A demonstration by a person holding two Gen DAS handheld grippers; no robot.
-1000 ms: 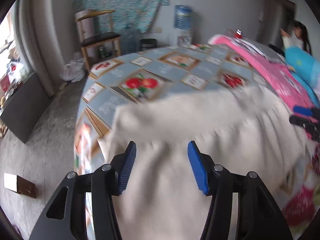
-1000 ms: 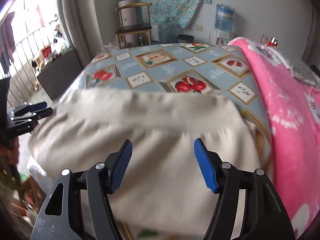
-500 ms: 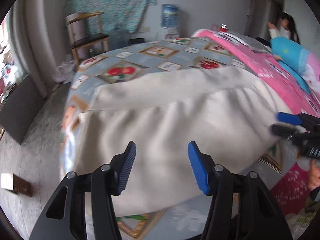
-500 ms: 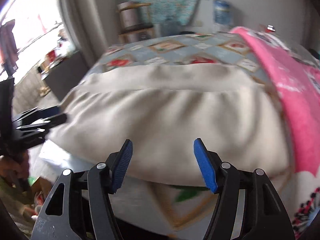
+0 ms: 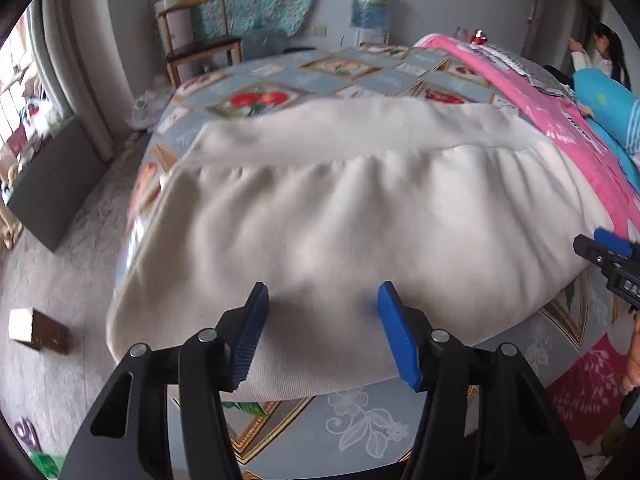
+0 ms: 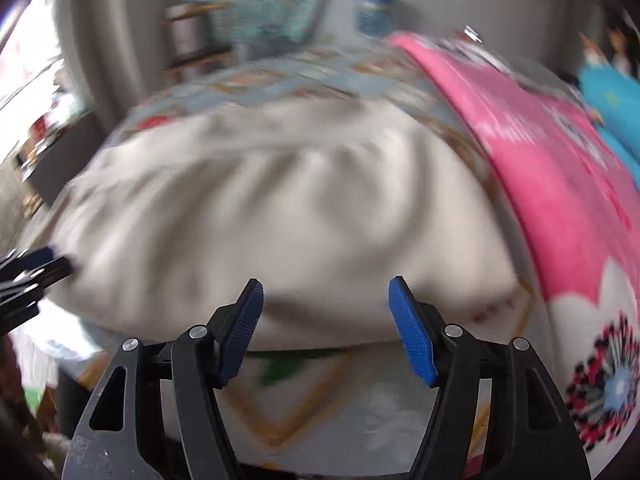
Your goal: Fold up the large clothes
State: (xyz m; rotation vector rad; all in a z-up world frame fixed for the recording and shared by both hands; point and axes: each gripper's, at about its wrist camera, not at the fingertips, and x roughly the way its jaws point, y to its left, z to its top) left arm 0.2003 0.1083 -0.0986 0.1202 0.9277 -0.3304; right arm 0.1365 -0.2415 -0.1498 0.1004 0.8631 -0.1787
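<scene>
Left gripper (image 5: 320, 332) fingers spread, empty, over cream garment (image 5: 340, 216) on bed (image 5: 360, 432); right gripper (image 6: 326, 330) fingers opening, nothing between them.

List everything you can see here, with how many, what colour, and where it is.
garment: one, cream, spread on the bed's near end
bedspread: one, pale blue with fruit squares, under the garment
blanket: one, pink, right side of bed
pillow: one, turquoise, far right
chair: one, wooden, by far wall
water bottle: one, blue, far wall
box: one, brown and white, floor left
left gripper: jaws apart, over the near hem
right gripper: jaws opening, nothing clamped
</scene>
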